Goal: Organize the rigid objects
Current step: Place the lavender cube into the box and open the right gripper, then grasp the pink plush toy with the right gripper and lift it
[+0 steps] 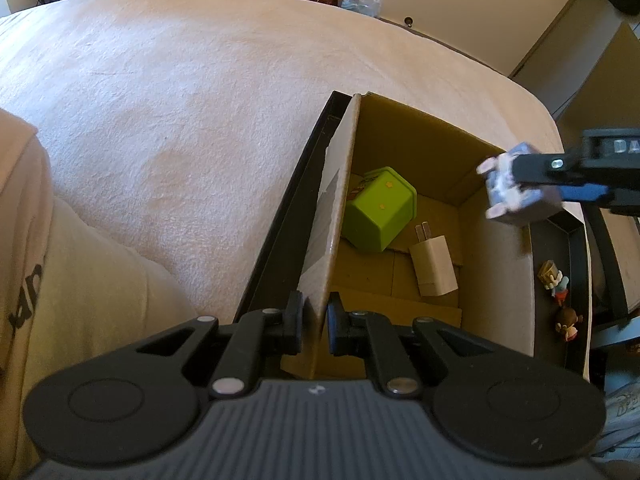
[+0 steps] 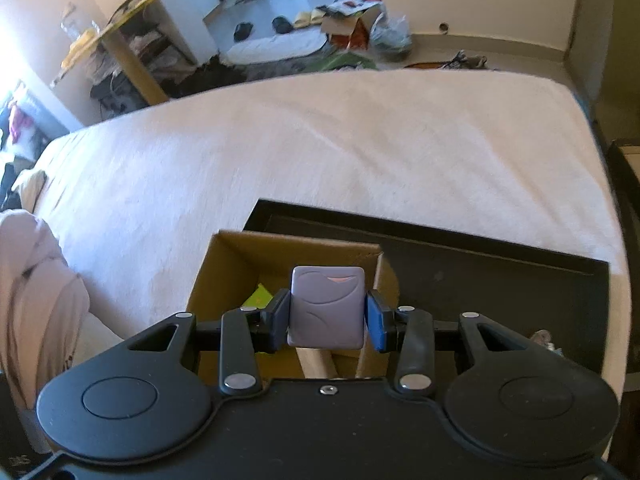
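An open cardboard box [image 1: 496,240] stands on a black tray [image 1: 280,216] on the bed. Inside lie a green box [image 1: 380,210] and a white charger plug [image 1: 434,266]. My left gripper [image 1: 314,326] is shut on the box's near left wall. My right gripper [image 2: 328,316] is shut on a grey-purple block toy [image 2: 327,306] and holds it above the box's right rim; the toy also shows in the left wrist view [image 1: 516,192]. In the right wrist view the box [image 2: 224,268] lies just below the toy.
Two small figurines [image 1: 560,300] lie on the tray right of the box. The pale bed cover [image 1: 180,120] spreads left and beyond. A person's pale clothing [image 1: 60,260] is at the left. Floor clutter and shoes [image 2: 280,24] lie past the bed.
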Demonstrator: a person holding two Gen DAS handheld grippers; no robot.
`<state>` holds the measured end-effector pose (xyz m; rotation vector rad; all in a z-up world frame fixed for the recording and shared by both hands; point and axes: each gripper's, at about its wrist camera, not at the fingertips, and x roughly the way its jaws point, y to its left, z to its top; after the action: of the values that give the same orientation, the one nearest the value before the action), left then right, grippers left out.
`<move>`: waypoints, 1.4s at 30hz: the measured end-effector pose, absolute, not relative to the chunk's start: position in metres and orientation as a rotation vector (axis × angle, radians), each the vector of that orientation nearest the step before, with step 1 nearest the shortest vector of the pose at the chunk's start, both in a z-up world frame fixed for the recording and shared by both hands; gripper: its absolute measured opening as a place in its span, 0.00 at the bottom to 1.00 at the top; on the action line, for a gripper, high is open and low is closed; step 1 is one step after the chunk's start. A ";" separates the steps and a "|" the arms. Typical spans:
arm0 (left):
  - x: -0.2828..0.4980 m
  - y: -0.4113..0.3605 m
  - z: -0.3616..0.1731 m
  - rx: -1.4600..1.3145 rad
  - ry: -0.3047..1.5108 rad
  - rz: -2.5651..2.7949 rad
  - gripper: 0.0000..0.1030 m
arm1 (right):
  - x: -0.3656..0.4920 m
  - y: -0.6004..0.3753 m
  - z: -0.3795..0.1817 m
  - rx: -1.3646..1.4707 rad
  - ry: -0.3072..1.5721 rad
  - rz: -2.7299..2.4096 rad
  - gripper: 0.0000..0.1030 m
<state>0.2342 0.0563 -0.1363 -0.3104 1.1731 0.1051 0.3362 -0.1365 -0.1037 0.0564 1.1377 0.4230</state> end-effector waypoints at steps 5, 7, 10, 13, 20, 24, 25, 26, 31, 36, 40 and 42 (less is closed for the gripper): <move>0.234 0.055 -0.136 -0.306 1.173 0.109 0.10 | 0.336 -0.124 -0.115 0.027 1.150 0.458 0.38; 0.234 0.055 -0.136 -0.304 1.173 0.110 0.10 | 0.337 -0.120 -0.118 0.010 1.148 0.461 0.39; 0.235 0.054 -0.135 -0.300 1.174 0.110 0.11 | 0.336 -0.121 -0.119 0.011 1.152 0.477 0.39; 0.235 0.052 -0.133 -0.298 1.177 0.109 0.11 | 0.333 -0.127 -0.112 0.031 1.133 0.488 0.40; 0.237 0.048 -0.134 -0.269 1.196 0.127 0.11 | 0.315 -0.151 -0.095 0.065 1.084 0.533 0.40; 0.237 0.044 -0.132 -0.255 1.198 0.150 0.12 | 0.308 -0.169 -0.092 0.086 1.070 0.546 0.40; 0.237 0.043 -0.132 -0.253 1.199 0.155 0.12 | 0.306 -0.174 -0.092 0.091 1.069 0.547 0.40; 0.236 0.042 -0.132 -0.252 1.201 0.162 0.12 | 0.305 -0.177 -0.092 0.095 1.070 0.548 0.40; 0.235 0.041 -0.128 -0.245 1.198 0.179 0.12 | 0.303 -0.197 -0.095 0.124 1.086 0.540 0.40; 0.230 0.037 -0.124 -0.233 1.187 0.187 0.12 | 0.298 -0.221 -0.101 0.152 1.106 0.495 0.40; 0.229 0.037 -0.127 -0.233 1.185 0.192 0.11 | 0.294 -0.242 -0.113 0.175 1.157 0.427 0.40; 0.228 0.036 -0.127 -0.228 1.181 0.190 0.10 | 0.292 -0.252 -0.119 0.179 1.182 0.394 0.40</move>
<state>0.2281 0.0356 -0.1266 -0.2284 1.1814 0.1903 0.2920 -0.2520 -0.1185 0.1786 1.1816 0.3940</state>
